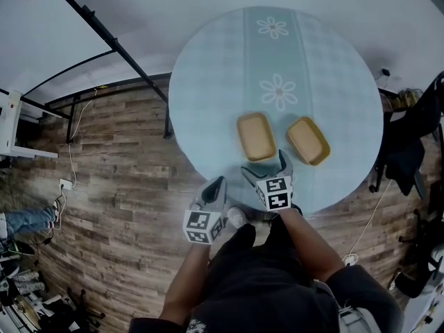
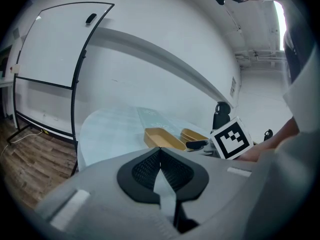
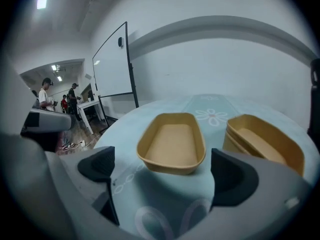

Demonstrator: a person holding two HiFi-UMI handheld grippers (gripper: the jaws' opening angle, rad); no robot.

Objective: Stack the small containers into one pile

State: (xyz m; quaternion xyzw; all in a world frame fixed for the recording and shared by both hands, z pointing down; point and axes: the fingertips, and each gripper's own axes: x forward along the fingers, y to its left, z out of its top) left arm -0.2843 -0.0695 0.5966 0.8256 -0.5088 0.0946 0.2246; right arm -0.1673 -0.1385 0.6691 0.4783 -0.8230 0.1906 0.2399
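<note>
Containers: the single container point(image 3: 172, 143) sits on the bench point(image 1: 208, 82) just ahead of the right gripper point(image 3: 165, 173), whose jaws are wide with nothing in them. I'd pinch its near rim, lift, then drop it square into the nested pair point(image 3: 265, 141) beside it. Left gripper point(image 2: 160, 169) is closed, empty.

Left gripper point(image 1: 219, 184) hangs low, jaws pressed together; right gripper point(image 1: 266, 166) points forward, jaws wide apart, empty.

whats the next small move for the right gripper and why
Probably ease the right gripper forward until its open jaws straddle the near rim of the left container, ready to close. The jaws are empty, and that container stands apart from the right container.
</note>
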